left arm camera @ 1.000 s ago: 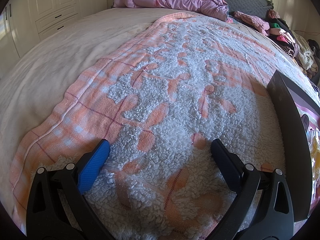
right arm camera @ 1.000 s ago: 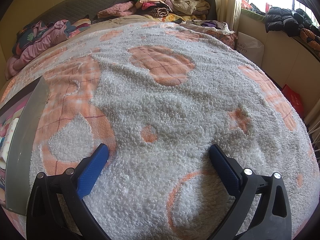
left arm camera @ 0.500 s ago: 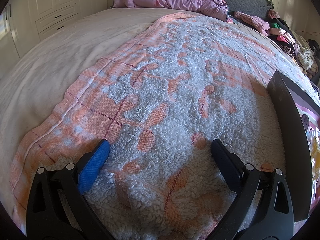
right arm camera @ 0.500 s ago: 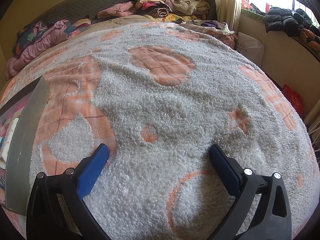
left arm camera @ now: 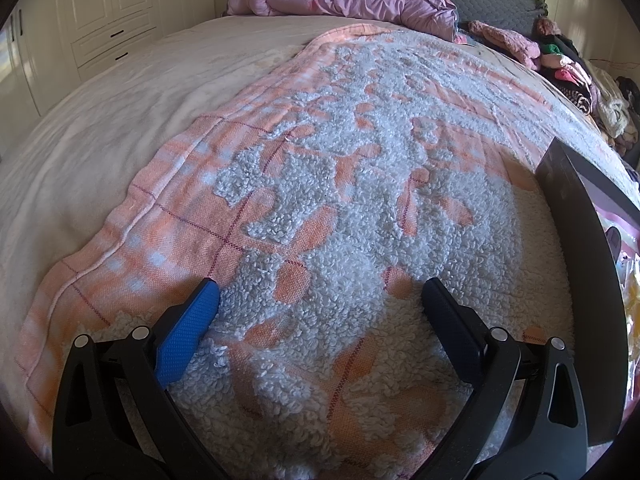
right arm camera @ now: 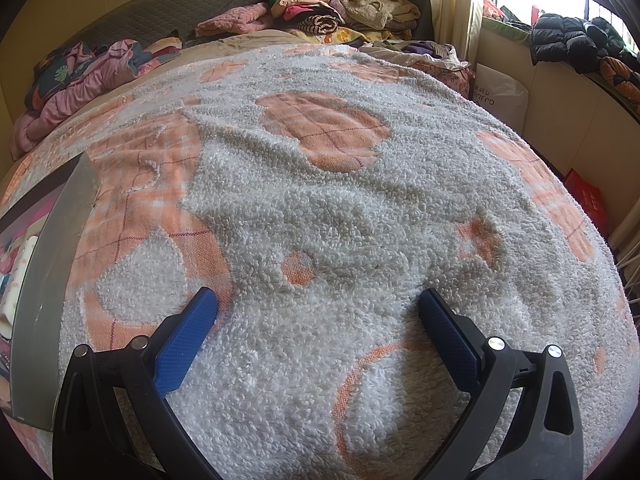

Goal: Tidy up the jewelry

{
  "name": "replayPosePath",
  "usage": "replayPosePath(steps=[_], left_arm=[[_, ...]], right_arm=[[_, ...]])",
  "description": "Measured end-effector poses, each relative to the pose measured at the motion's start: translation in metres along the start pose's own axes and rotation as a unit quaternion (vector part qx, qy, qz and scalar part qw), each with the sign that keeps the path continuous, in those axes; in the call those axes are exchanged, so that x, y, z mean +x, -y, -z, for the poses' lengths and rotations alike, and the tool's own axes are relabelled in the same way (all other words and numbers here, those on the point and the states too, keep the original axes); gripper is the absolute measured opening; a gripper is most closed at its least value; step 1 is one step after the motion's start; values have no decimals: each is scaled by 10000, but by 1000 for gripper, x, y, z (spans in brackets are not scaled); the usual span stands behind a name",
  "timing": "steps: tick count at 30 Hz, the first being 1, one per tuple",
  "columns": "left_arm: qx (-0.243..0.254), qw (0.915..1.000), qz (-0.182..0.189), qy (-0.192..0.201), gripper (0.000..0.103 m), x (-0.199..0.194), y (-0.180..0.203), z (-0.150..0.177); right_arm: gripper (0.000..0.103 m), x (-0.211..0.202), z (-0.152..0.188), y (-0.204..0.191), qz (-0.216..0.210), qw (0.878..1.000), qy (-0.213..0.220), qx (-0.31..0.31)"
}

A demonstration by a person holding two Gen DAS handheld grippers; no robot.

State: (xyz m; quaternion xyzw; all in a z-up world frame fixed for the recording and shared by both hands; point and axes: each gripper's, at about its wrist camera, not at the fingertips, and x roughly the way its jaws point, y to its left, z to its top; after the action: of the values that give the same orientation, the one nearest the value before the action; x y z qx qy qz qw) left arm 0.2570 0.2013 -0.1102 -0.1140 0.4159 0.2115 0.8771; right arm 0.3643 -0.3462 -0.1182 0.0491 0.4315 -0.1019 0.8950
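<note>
Both tongs sit low over the fleece blanket [left arm camera: 360, 200] on the bed [left arm camera: 100, 128], blue pads pointing forward

Left tongs [left arm camera: 320, 300]: spread wide, nothing between the pads, only blanket pile below. Right tongs [right arm camera: 318, 308]: also spread wide and empty

Landmark: the dark tray [left arm camera: 576, 264], a shallow box with a raised wall, lying on the blanket. Left tongs are to the left of the tray, near its wall but apart from it. Right tongs are to the right of the tray [right arm camera: 52, 264], likewise near and not touching. So the tray lies between the two tongs

Task items: the jewelry is presumably inside the tray. Only slivers of its interior show at the frame edges: pink lining, a pale yellowish patch, a small dark shape. Too cropped to tell single pieces or any compartments

Beyond the tray, at the head of the bed: a pink quilt [left arm camera: 352, 0] and a heap of folded clothes [right arm camera: 320, 12]. White cabinets [left arm camera: 112, 12] stand past the bed edge, far left of the tray

Progress, judged: nothing gripped, no piece of jewelry seen out on the blanket. Reads as the very start, or a pause between picks. Sorting itself appears wholly left to do: turn a tong toward the tray, pick a piece, place it. Whether anything inside is already ordered cannot be told
</note>
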Motion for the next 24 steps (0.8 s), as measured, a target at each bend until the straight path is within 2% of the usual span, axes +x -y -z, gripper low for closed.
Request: replayPosePath(steps=[24], left_arm=[[-22, 10000, 39, 10, 92, 4, 4, 1]], right_arm=[[98, 0, 0, 0, 3, 10000, 5, -1]])
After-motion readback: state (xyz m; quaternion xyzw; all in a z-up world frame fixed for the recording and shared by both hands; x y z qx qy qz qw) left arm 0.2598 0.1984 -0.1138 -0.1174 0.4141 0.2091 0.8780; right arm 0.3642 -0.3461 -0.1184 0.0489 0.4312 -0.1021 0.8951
